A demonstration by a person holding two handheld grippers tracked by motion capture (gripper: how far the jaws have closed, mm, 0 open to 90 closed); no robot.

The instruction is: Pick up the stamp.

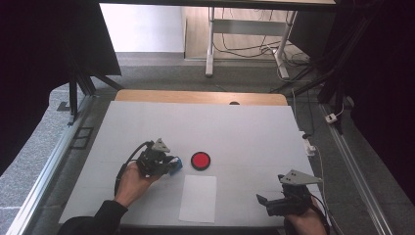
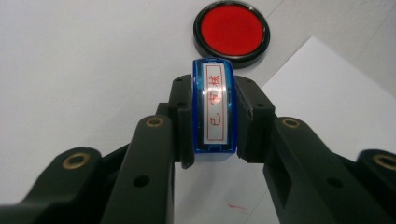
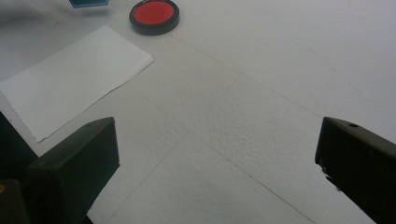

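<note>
A blue stamp (image 2: 215, 112) with a white label and red characters is clamped between the jaws of my left gripper (image 2: 215, 123). In the high view that left gripper (image 1: 172, 165) holds the blue stamp (image 1: 176, 165) just left of a round red ink pad (image 1: 200, 160). The red ink pad (image 2: 231, 31) lies just beyond the stamp. A white paper sheet (image 1: 198, 198) lies near the table's front edge. My right gripper (image 1: 264, 201) rests at the front right, jaws wide apart with nothing between them. The paper sheet (image 3: 70, 81) and ink pad (image 3: 154, 16) lie ahead of it.
A white cover (image 1: 244, 132) spreads over the table, with a wooden edge (image 1: 200, 96) at the back. Metal rails (image 1: 54, 161) run along both sides. Cables (image 1: 313, 147) hang off the right edge.
</note>
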